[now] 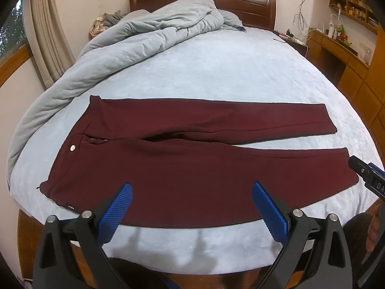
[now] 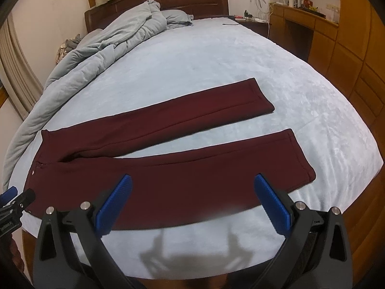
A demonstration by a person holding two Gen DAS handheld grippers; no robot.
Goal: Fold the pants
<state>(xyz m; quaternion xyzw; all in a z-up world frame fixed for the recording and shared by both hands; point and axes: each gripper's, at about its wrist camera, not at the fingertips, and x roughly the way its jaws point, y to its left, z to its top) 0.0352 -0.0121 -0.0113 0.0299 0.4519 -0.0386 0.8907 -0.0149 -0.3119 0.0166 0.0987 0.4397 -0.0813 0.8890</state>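
Note:
Dark maroon pants point(image 1: 182, 166) lie flat on the bed, waistband at the left, both legs stretched to the right and slightly apart. The fly is open with a silver button point(image 1: 72, 147). My left gripper point(image 1: 192, 187) is open and empty, hovering over the near leg close to the bed's front edge. My right gripper point(image 2: 192, 180) is open and empty above the near leg point(image 2: 192, 175) toward the cuff end. The right gripper also shows at the right edge of the left wrist view point(image 1: 368, 175), and the left gripper at the left edge of the right wrist view point(image 2: 14, 200).
The bed has a light blue sheet point(image 1: 216, 72). A crumpled grey-blue duvet point(image 1: 134, 36) lies along the far left side up to the dark wooden headboard point(image 1: 240, 2). Wooden desk and cabinets point(image 1: 349, 55) stand at the right. Curtains point(image 1: 48, 36) hang at the left.

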